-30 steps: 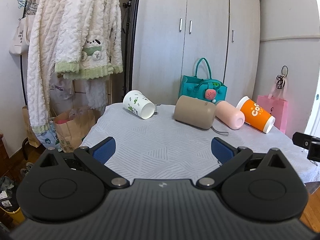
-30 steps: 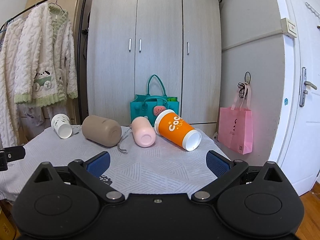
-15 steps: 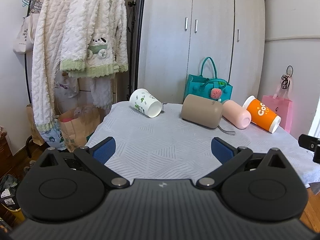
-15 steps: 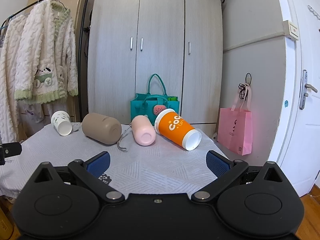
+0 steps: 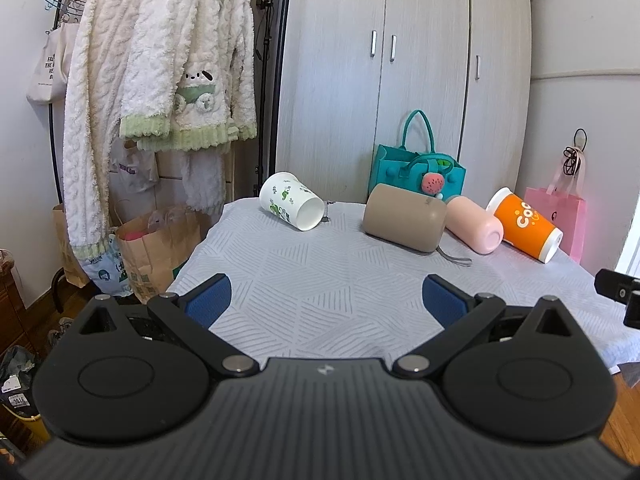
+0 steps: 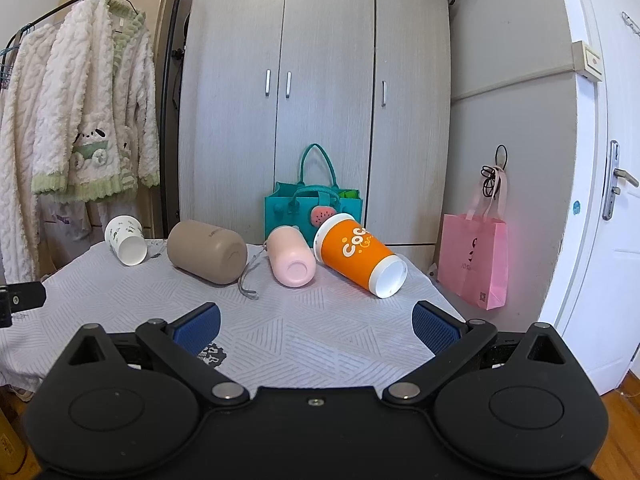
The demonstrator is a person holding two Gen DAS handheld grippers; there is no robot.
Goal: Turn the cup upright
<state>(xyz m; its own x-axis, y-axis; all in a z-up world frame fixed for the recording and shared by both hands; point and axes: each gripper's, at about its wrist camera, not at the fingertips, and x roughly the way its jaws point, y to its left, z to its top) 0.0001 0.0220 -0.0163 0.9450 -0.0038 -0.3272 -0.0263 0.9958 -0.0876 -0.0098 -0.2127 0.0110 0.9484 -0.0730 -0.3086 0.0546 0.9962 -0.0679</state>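
**Left view panned, cups all lying down, both grippers spread**

Since a second ago the left wrist view has been swung: the four cups now sit further right and lower in frame, more clothes rack shown on the left. Right wrist view is barely changed. No cup has been displaced.

Four cups are seen lying on their sides in a row at the far part of the bench [image 5: 320, 280], which is covered by a grey patterned cloth. From left: white paper cup with green print [image 5: 291, 207], mouth turned toward the camera and right; tan cup [image 5: 404, 223]; pink cup [image 5: 474, 229], touching or just beside the tan one; orange cup with white lettering [image 5: 524, 229], at the right end. In the right wrist view the same row is shown: white paper cup [image 6: 125, 240], tan cup [image 6: 206, 251], pink cup [image 6: 290, 262], orange cup [image 6: 360, 254]. A grey strap lies between tan and pink.

Left gripper [image 5: 327, 300] is held over the near bench edge, jaws wide apart, nothing between the blue pads. Right gripper [image 6: 316, 323] likewise spread wide, empty, well short of the cups.

Teal tote bag [image 6: 312, 210] is seen behind the cups, wardrobe [image 6: 316, 100] beyond.
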